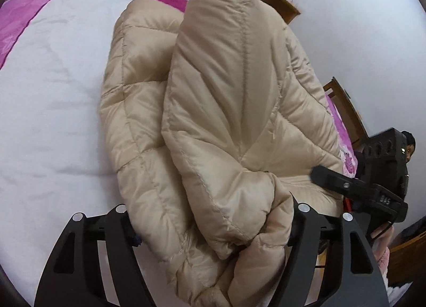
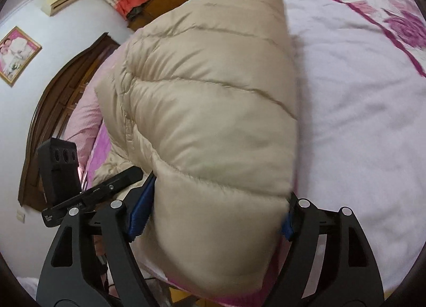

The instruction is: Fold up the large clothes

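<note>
So the big beige quilted puffer coat (image 1: 226,110) is already doubled over into a thick bundle on the white bedsheet with magenta floral borders (image 1: 53,94), so I'd say the fold is mostly there. What's left looks like squaring it up and laying it flat, since the layers sit pretty lumpy and one end is off the sheet. In the left wrist view the coat runs from about 12 o'clock down to 6, with a narrower padded strip showing along its 9 o'clock side. The left gripper (image 1: 213,216) has a fat wad of the coat's near end stuffed between its black fingers, and the fabric bulges right up against both, so I read it as clamped on the coat, with the jaws wide because the wad is so thick. Same deal on the other side: the right gripper (image 2: 213,213) has the rounded folded edge wedged between its blue pads (image 2: 139,211), squeezed on it rather than just hovering. Both point downward at a slant toward the bed. Each shows up in the other's camera, at 3 o'clock in the left view and 8 o'clock in the right, so they're close together on the same end.
</note>
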